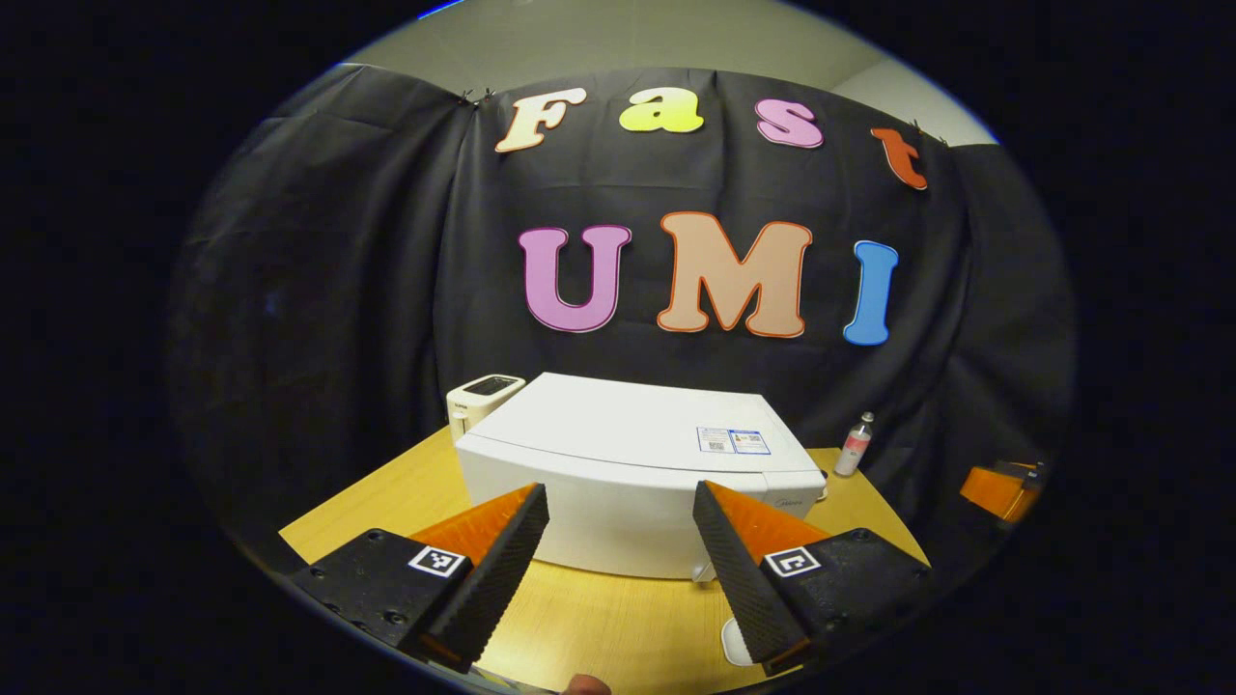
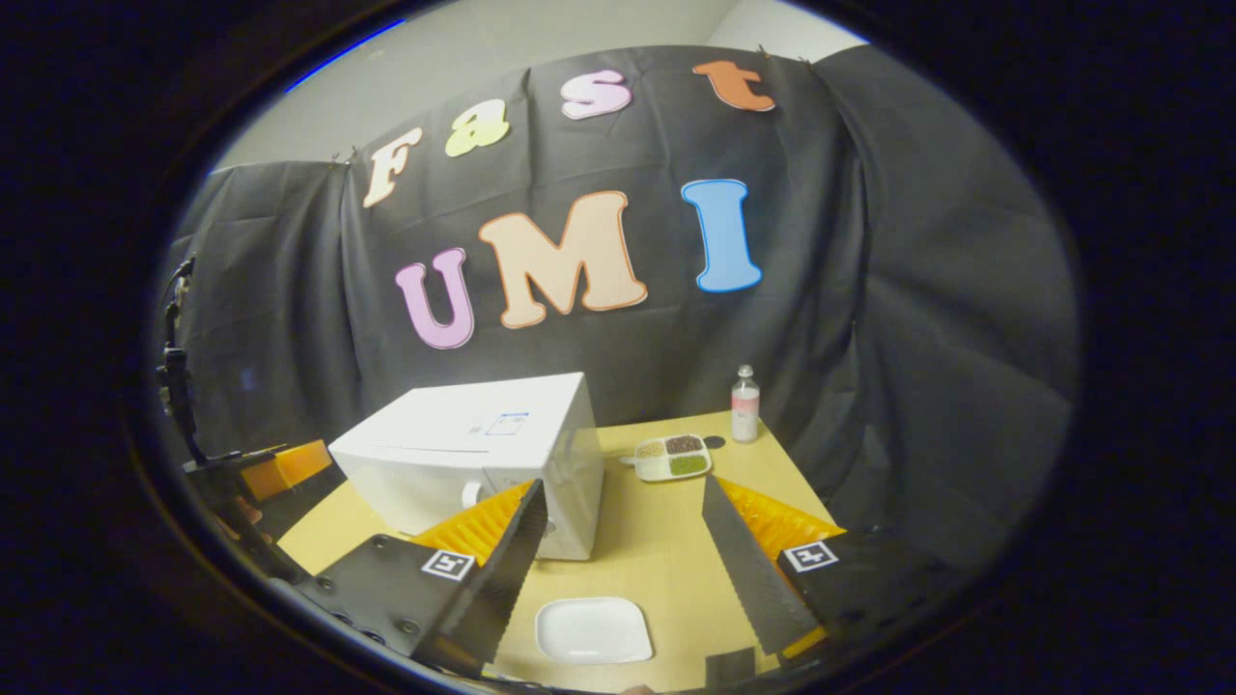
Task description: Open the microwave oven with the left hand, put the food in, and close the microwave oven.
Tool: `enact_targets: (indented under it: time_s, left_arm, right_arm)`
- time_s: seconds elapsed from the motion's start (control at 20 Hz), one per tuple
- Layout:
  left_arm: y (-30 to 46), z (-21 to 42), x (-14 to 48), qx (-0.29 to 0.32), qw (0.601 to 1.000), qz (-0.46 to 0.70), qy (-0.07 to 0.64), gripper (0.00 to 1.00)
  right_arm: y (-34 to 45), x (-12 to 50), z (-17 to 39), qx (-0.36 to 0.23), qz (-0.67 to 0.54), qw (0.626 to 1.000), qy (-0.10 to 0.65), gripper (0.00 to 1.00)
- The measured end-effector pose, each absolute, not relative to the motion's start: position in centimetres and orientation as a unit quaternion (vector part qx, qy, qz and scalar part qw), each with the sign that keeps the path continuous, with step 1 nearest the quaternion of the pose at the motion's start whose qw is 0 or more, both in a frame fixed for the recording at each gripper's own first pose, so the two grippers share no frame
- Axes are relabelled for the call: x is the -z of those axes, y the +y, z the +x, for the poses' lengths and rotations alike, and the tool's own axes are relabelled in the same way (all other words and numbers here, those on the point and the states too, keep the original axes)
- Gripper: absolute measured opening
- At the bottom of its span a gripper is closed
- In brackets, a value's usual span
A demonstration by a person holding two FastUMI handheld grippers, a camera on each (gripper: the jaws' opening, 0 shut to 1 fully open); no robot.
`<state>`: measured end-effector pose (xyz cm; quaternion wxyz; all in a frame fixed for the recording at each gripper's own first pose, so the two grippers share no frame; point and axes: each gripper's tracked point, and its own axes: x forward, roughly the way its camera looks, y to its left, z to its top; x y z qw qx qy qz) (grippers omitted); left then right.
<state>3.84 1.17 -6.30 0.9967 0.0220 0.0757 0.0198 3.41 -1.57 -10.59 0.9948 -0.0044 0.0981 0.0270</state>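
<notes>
Wooden table [image 1: 599,627] under black cloth: from the left gripper view, the left gripper [image 1: 618,565] hangs level with its fingers spread wide and empty, facing the shut microwave [image 1: 628,463] from a short way off. I'd bring it in low toward the door's edge and pull smoothly, not yank. From the right gripper view, the right gripper [image 2: 623,569] is also wide and empty, poised above a white plate [image 2: 593,629]; the food tray [image 2: 673,457] sits just beside the microwave's right side.
</notes>
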Motion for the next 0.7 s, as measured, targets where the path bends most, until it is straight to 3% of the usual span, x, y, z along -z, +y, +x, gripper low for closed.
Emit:
enact_targets:
  time_s: [0.7]
  left_arm:
    - [-5.0,3.1,6.1,0.024,0.996,0.067,0.059,0.96]
  right_arm:
    - [-2.8,9.0,2.3,-0.041,-0.009,0.996,0.079,0.92]
